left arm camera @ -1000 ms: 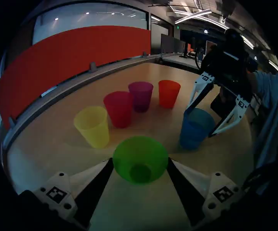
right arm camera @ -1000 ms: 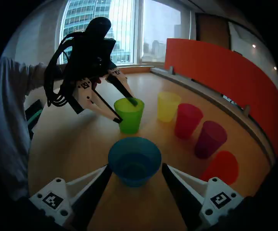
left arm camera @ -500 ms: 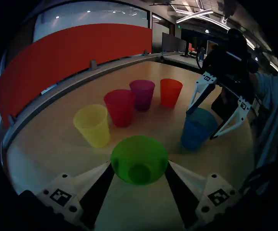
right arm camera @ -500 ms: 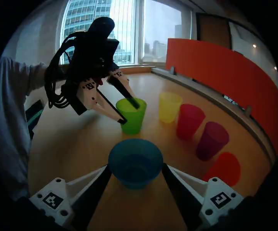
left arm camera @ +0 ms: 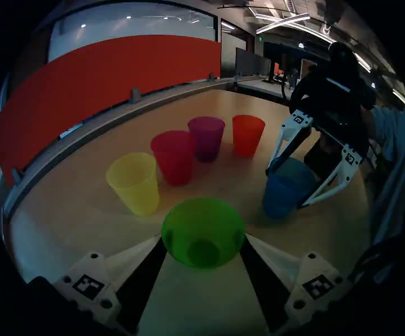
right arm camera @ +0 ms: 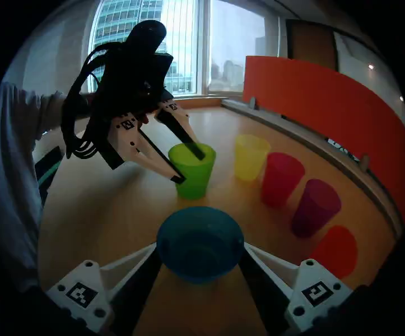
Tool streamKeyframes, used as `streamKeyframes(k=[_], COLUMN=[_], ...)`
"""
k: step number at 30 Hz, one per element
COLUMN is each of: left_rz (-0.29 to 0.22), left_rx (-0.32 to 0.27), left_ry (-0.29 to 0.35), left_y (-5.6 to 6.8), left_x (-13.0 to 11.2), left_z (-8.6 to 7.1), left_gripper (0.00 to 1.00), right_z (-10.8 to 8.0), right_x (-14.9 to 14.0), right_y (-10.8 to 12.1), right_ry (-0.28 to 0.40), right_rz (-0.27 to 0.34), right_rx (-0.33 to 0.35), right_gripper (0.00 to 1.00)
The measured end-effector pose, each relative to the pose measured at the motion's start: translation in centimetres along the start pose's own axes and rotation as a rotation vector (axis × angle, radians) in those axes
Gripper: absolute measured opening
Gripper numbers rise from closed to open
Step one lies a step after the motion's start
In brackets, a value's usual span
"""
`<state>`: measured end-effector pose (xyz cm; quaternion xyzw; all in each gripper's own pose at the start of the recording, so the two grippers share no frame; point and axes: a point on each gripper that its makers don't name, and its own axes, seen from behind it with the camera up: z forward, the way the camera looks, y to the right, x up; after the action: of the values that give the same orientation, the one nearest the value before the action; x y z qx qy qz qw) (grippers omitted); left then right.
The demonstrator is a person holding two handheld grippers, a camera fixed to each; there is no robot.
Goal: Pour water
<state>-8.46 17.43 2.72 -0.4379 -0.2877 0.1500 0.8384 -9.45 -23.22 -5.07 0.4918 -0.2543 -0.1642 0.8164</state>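
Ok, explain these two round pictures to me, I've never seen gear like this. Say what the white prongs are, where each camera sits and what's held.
There is no robot: a person holds a two-finger gripper in each hand. A fisheye camera rides on each gripper and looks forward, so the white prongs at the bottom of each picture are that gripper's own fingers. In the left gripper view the left gripper clamps a green cup; in the right gripper view the right gripper clamps a blue cup. Each view also catches the other gripper farther off, with the person's sleeve beside it. On the wooden table stand a yellow cup, a red cup, a purple cup and an orange cup in a curved row.
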Motion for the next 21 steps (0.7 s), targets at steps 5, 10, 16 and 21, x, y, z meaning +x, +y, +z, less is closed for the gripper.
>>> streamKeyframes(k=[5, 10, 16, 21], left_rz=[0.001, -0.003, -0.005, -0.011], left_rx=[0.003, 0.003, 0.015, 0.024], left_ry=[0.008, 0.021, 0.047, 0.088], left_y=[0.2, 0.4, 0.7, 1.1], left_x=[0.2, 0.5, 1.1, 2.2], left_z=[-0.1, -0.5, -1.3, -2.2], left_gripper=[0.87, 0.87, 0.87, 0.87], right_z=[0.0, -0.3, -1.4, -2.9], right_x=[0.2, 0.6, 1.7, 3.0], right_y=[-0.4, -0.7, -0.6, -0.2], right_ry=[0.014, 0.030, 0.061, 0.092], right_rz=[0.015, 0.028, 0.034, 0.051], right_rx=[0.006, 0.004, -0.015, -0.038], right_gripper=[0.90, 0.90, 0.90, 0.90])
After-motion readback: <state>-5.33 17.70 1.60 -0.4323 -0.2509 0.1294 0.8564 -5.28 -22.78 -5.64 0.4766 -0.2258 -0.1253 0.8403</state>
